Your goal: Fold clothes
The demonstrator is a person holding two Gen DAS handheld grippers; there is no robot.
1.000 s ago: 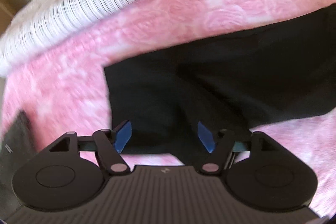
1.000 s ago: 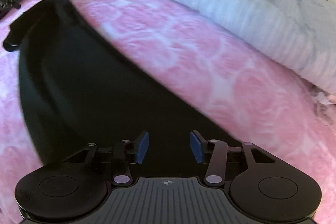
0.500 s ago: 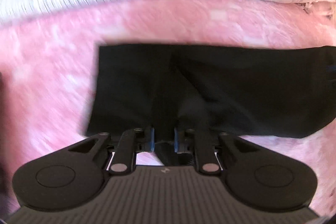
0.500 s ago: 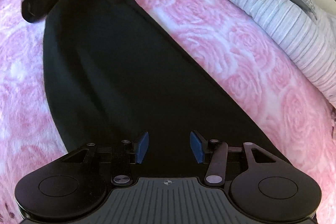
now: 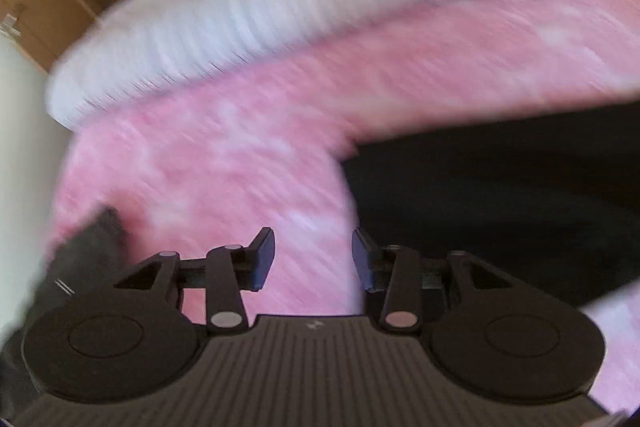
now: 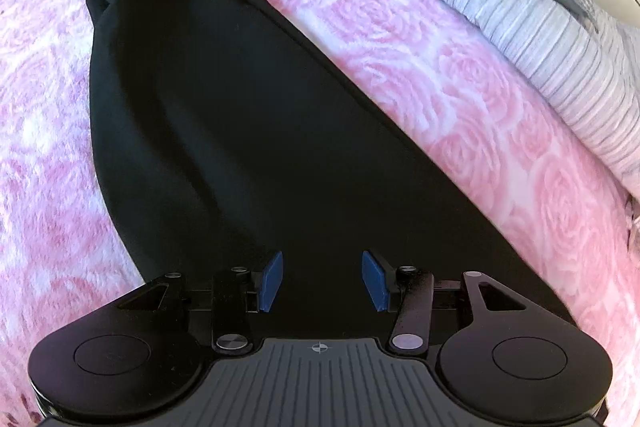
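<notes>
Left wrist view, blurred: my left gripper (image 5: 313, 259) is opening with nothing between its jaws, over the pink rose-patterned fleece blanket (image 5: 240, 155); the black folded cloth garment (image 5: 500, 195) lies to its right.

Right wrist view: my right gripper (image 6: 322, 281) stands spread, unloaded, above the garment (image 6: 224, 115), which stretches ahead and leftward, flat for the next fold, I judge.

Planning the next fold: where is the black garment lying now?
In the right wrist view the black garment lies flat on the pink rose blanket, running diagonally from upper left down under the right tongs, with the striped bedding beyond.
</notes>
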